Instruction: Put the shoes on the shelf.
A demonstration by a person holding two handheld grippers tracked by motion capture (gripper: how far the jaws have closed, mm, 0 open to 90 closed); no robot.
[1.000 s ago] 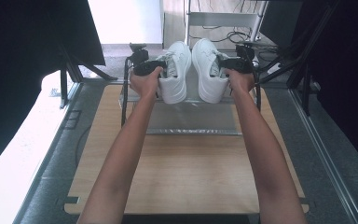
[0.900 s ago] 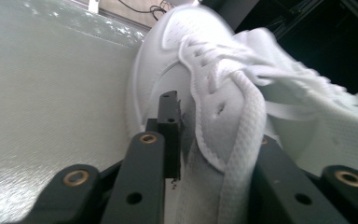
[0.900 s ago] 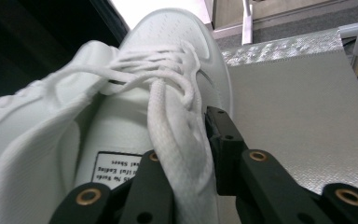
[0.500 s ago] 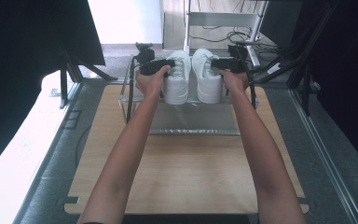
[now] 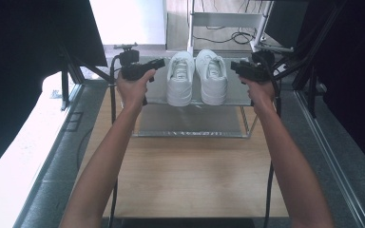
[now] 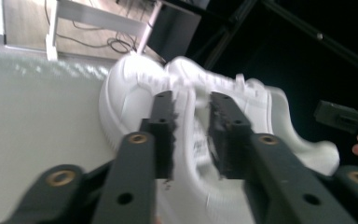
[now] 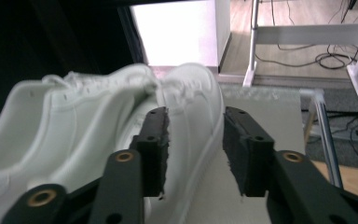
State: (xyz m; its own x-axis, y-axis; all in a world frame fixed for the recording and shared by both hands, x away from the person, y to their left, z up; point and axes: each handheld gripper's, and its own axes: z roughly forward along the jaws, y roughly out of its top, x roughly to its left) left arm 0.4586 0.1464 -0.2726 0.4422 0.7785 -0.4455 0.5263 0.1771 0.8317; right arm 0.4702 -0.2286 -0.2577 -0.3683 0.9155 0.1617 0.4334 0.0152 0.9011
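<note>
Two white shoes stand side by side on the top of a metal rack (image 5: 154, 95): the left shoe (image 5: 180, 78) and the right shoe (image 5: 212, 76). My left gripper (image 5: 160, 62) hovers just left of the pair and my right gripper (image 5: 234, 65) just right of it, both pointing inward. Both have just been closing their jaws, with nothing between them. In the left gripper view the left gripper (image 6: 191, 100) stands open, the shoes (image 6: 130, 98) beyond it. In the right gripper view the right gripper (image 7: 193, 114) is open before the shoes (image 7: 74, 116).
The rack has a lower shelf (image 5: 190, 121) and stands at the far end of a wooden tabletop (image 5: 185, 175). Dark screens flank the table. Behind the rack are a white desk frame (image 5: 223, 19) and cables on the floor.
Both grippers held the shoes a second ago, set them on the rack's top, let go and drew apart sideways. The shoes now stand free.
</note>
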